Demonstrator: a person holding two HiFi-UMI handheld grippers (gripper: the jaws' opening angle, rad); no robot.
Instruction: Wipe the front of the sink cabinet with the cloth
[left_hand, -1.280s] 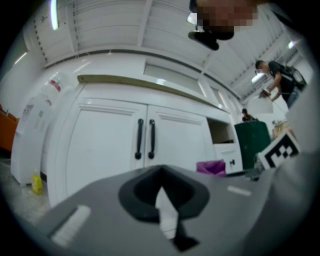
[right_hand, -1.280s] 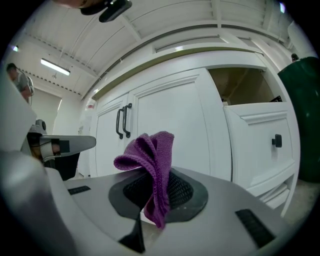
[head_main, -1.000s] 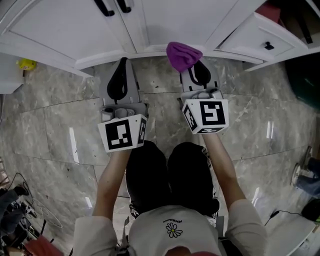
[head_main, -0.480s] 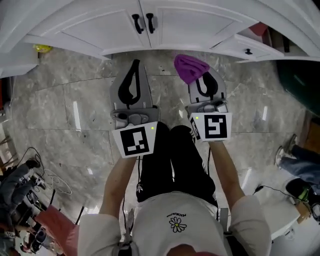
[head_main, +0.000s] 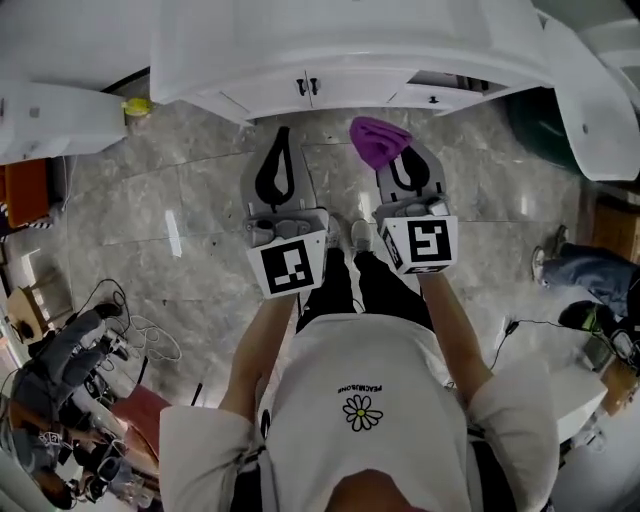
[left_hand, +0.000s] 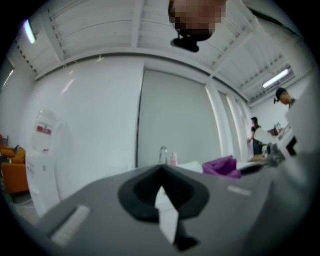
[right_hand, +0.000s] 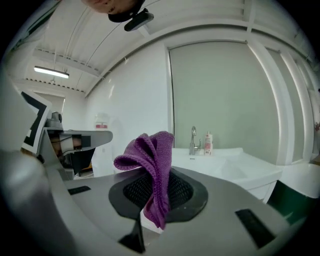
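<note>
My right gripper (head_main: 395, 152) clamped on the purple cloth (head_main: 376, 138), my left gripper (head_main: 282, 135) closed and empty, sink cabinet (head_main: 330, 88) ahead of both tips, not touching.

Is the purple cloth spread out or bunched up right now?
Bunched up: the cloth is pinched in the right gripper, whose jaws are shut on it, with crumpled folds sticking up.

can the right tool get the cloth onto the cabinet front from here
Probably yes, with a move forward: the right tool, shut on the cloth, hangs apart from the sink cabinet front, and only bare floor lies between them.
</note>
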